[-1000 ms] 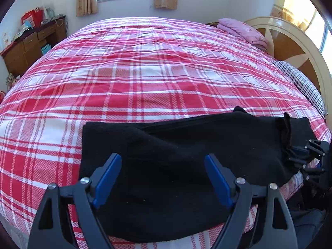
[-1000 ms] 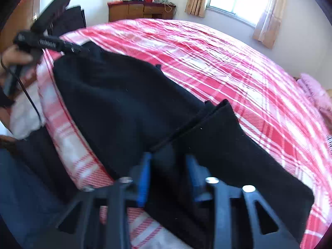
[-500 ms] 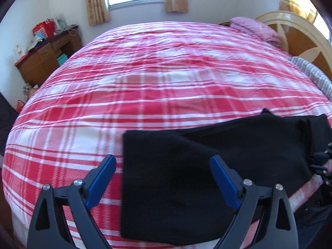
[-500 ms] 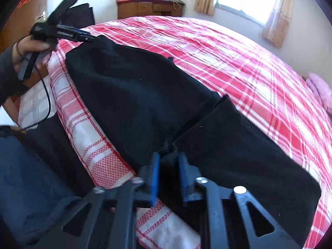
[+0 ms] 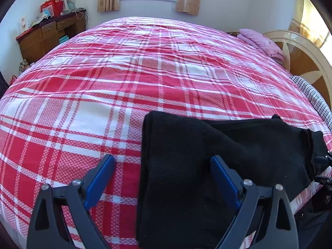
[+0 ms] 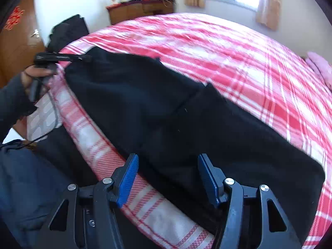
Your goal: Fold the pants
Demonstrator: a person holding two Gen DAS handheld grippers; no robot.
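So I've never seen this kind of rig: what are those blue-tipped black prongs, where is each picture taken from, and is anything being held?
No robot here: a person holds a two-finger gripper in each hand, each with a fisheye camera looking along its fingers. One picture is from the left gripper, the other from the right gripper. Both are open and hold nothing. The black pants lie folded on the red plaid bed, near its edge. In the right view, the person's left hand grips the other tool. A pink pillow lies by the headboard.

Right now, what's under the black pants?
The black pants lie on the red plaid bedspread, near its edge. Anything between the pants and the bedspread is covered.
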